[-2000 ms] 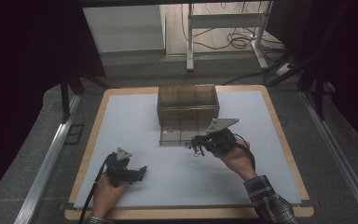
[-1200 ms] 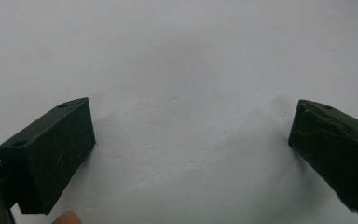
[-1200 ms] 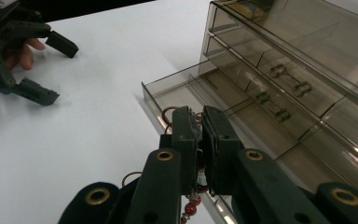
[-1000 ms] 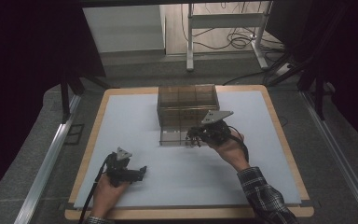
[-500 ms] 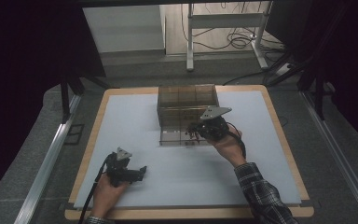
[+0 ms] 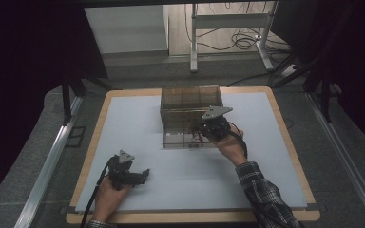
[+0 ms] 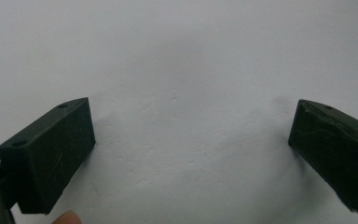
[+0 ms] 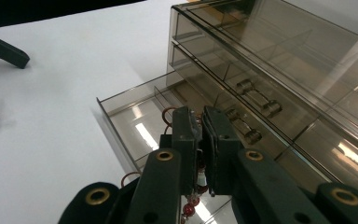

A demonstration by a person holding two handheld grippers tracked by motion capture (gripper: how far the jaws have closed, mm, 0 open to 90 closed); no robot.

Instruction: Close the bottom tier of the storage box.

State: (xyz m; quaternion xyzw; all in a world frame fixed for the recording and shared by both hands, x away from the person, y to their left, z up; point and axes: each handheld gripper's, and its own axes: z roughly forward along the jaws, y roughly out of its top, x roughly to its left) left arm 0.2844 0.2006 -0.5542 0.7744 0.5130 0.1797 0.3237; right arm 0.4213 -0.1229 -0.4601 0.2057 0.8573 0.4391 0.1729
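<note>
Red bead string (image 8: 192, 196) pinched in right hand-held gripper (image 8: 200, 122) above open drawer (image 8: 135, 119).

Drawer box (image 6: 191, 105) at the table's (image 6: 123, 123) far middle, bottom drawer (image 8: 135, 116) pulled out toward the person

High view: dim, dark surround, evenly lit white mat (image 6: 138, 128). Gripper views: soft focus, faint jaw shadows; bright glare streaks on the smoky drawer box (image 8: 279, 70)
</note>
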